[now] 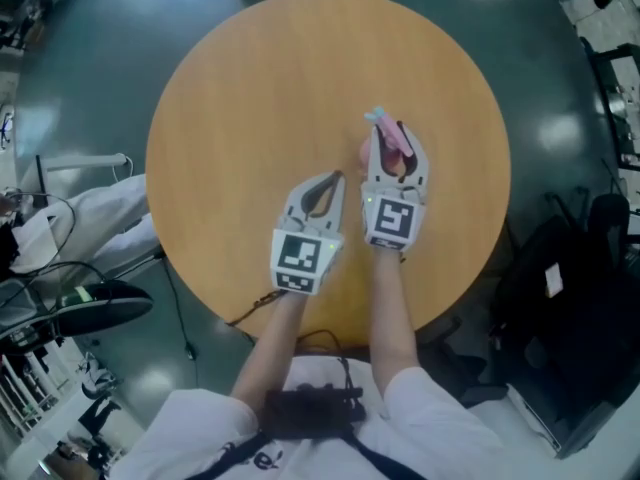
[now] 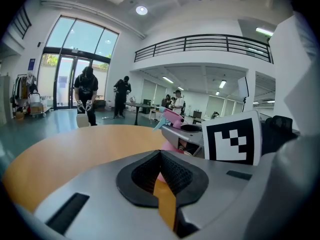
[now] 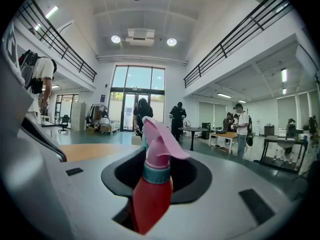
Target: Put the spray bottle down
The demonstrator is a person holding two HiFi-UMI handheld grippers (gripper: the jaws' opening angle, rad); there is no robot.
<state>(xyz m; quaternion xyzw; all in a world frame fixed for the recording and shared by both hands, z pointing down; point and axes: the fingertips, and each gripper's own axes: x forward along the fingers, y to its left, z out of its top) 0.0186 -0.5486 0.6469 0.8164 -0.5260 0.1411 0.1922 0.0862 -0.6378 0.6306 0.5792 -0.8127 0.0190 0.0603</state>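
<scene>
Bottom centre of the head view: white shirt [image 1: 200, 428] with a black chest device [image 1: 310, 413], two bare forearms reaching up-frame over a round wooden table [image 1: 260, 98]. Dark teal floor [image 1: 100, 68] around the table.

Left of centre, left gripper [image 1: 335, 178] over the near part of the tabletop, square marker cube on its back. In the left gripper view, dark pads [image 2: 172, 171] closed together to a point, nothing gripped, only a sliver of orange tabletop visible through the gap below.

Just to its right and slightly higher in the frame, right gripper [image 1: 393, 153] clamped on the spray bottle [image 1: 380, 123]. In the right gripper view, bottle [image 3: 152, 184] upright in centre frame between the pads: red body, teal collar, pink trigger head. Bottle over the right-of-centre part of the table; contact between its base and the wood impossible to tell.

Far background of both gripper views: bright hall with tall windows [image 3: 137, 96], a balcony railing [image 2: 205, 41], several standing people [image 2: 87, 91].
</scene>
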